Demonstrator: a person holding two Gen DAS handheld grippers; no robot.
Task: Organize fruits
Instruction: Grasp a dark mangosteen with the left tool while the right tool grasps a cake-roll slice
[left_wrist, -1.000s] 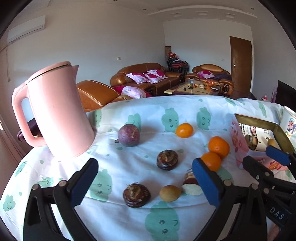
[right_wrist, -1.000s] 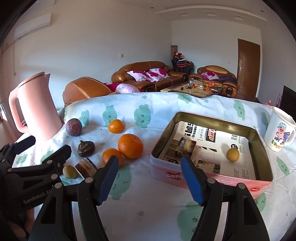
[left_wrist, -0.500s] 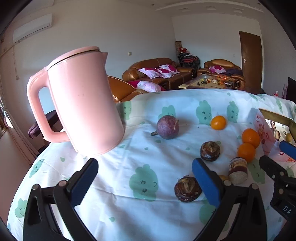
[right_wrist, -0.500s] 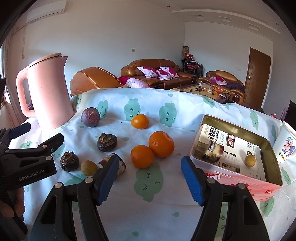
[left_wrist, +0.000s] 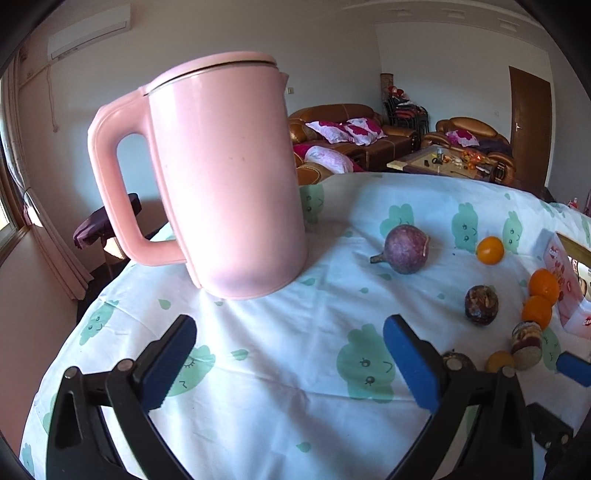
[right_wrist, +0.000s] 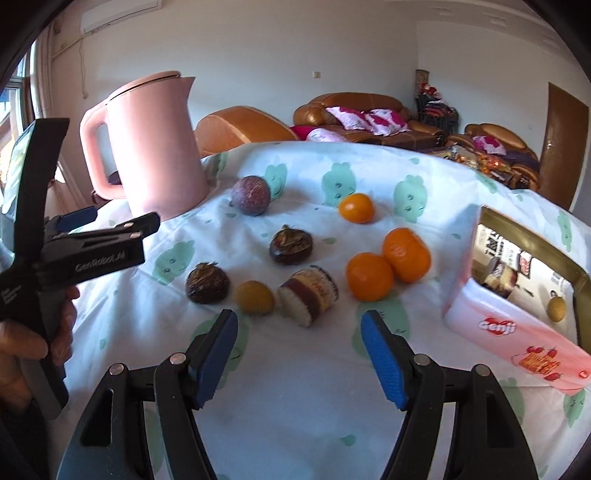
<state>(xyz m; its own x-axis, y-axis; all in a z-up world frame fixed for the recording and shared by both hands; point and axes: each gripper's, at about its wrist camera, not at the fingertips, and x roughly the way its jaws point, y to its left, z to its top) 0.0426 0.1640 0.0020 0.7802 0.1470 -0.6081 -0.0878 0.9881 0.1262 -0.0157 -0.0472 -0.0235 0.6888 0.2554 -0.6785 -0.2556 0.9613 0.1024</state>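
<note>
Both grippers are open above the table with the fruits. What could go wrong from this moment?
1. The left gripper is close to the tall pink kettle, which stands near the table edge; a bump might tip it.
2. The two oranges touch each other, so gripping one may roll the other.
3. The right gripper could crush the cut piece if it closes hard.

Both grippers open, empty.
Left gripper (left_wrist: 290, 354) and right gripper (right_wrist: 299, 343) tilt down over the bench (right_wrist: 295, 406), jaws apart.

"genrobot.ai" stands on the left gripper (right_wrist: 107, 236); "cenji" on the pink tin (right_wrist: 498, 328).
</note>
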